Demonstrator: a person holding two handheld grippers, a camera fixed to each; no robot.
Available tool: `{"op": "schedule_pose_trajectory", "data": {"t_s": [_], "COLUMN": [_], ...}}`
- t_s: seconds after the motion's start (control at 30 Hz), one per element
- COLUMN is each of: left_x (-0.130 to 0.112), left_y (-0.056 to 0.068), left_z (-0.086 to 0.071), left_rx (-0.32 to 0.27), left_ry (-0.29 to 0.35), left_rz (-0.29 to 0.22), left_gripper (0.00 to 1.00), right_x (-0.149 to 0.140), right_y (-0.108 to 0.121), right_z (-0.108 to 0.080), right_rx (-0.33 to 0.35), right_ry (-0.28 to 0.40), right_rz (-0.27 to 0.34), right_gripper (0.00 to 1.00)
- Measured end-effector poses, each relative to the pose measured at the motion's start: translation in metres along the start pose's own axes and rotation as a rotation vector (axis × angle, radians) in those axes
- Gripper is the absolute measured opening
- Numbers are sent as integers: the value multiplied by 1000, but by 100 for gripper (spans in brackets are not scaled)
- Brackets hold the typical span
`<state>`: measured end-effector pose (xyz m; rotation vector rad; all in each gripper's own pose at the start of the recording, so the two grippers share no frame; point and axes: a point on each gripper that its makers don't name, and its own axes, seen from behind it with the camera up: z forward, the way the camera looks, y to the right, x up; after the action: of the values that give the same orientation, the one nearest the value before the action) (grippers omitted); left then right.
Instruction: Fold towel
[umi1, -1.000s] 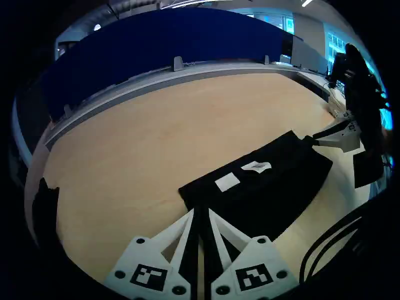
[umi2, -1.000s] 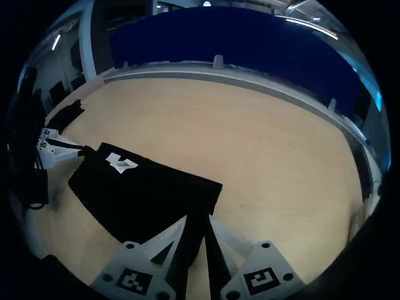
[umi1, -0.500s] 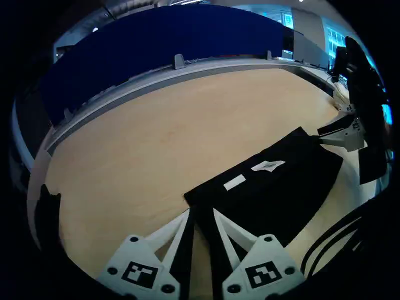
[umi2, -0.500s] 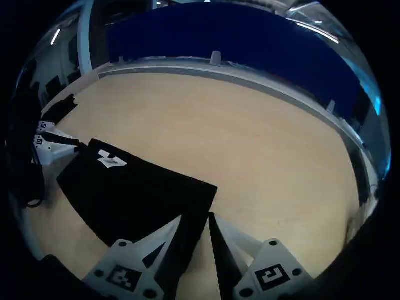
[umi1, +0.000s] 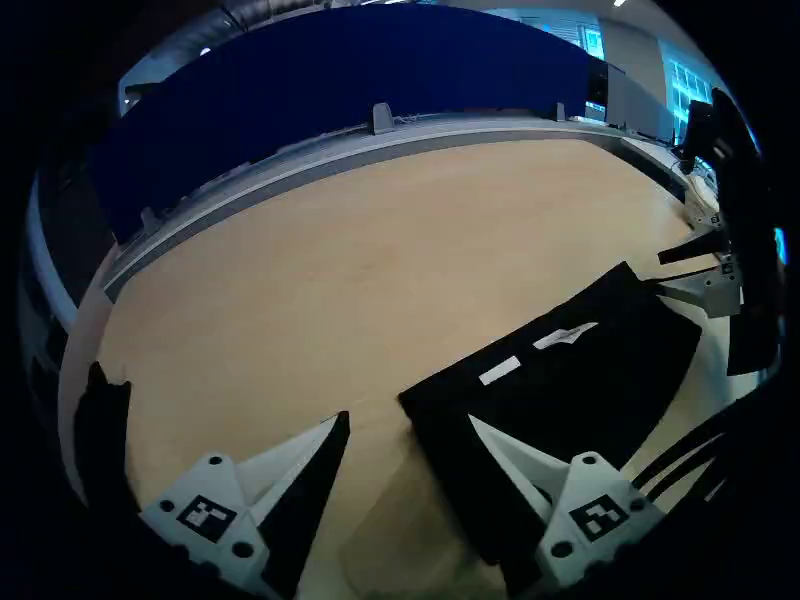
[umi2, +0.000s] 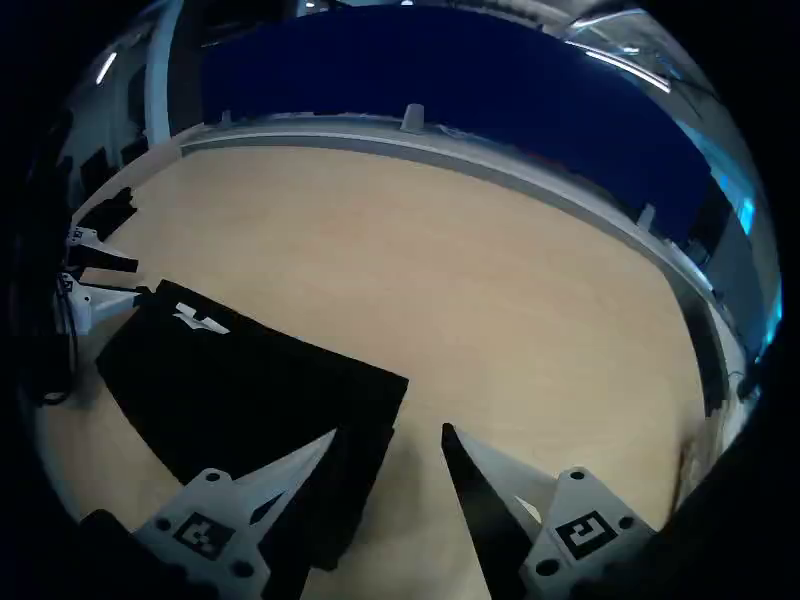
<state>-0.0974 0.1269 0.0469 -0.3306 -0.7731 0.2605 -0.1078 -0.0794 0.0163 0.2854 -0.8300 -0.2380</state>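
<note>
Half a second ago both pairs of fingers were pinched narrow on the near corners of the black towel (umi1: 570, 400); now both have sprung wide and let it go. The left gripper (umi1: 405, 450) stands with its fingers far apart, holding nothing, and the right gripper (umi2: 390, 435) is spread likewise, also empty. The cloth lies flat on the counter (umi1: 330, 270) as a tidy doubled rectangle, so this fold looks set down and finished. What remains is probably another fold or simply pulling away.

In the left gripper view, the towel's near corner sits just ahead of the gap between the fingers, toward the right-hand one. That finger overlaps the cloth's edge, while the left-hand finger is over bare counter. In the right gripper view it is mirrored: the corner lies just ahead of the gap, the left-hand finger overlaps the towel and the right-hand finger is clear of it. Whether the overlapping fingers rest on the fabric or hang just above it I cannot tell. Two white tags (umi1: 500, 370) show on the top layer, beyond the fingertips.
</note>
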Motion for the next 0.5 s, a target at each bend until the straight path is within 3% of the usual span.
{"op": "schedule_pose_trajectory", "data": {"t_s": [0.1, 0.33, 0.5], "left_x": [3, 5, 3], "left_y": [-7, -17, -17], "left_z": [-3, -12, -20], "left_rx": [15, 33, 28], "left_ry": [11, 21, 25], "left_rz": [-12, -30, -41], "left_gripper": [88, 88, 88], "right_x": [6, 17, 17], "right_y": [4, 13, 15], "right_z": [-2, -9, -15], "right_rx": [-14, -34, -27], "right_ry": [18, 53, 55], "right_rz": [7, 28, 34], "right_gripper": [75, 80, 93]}}
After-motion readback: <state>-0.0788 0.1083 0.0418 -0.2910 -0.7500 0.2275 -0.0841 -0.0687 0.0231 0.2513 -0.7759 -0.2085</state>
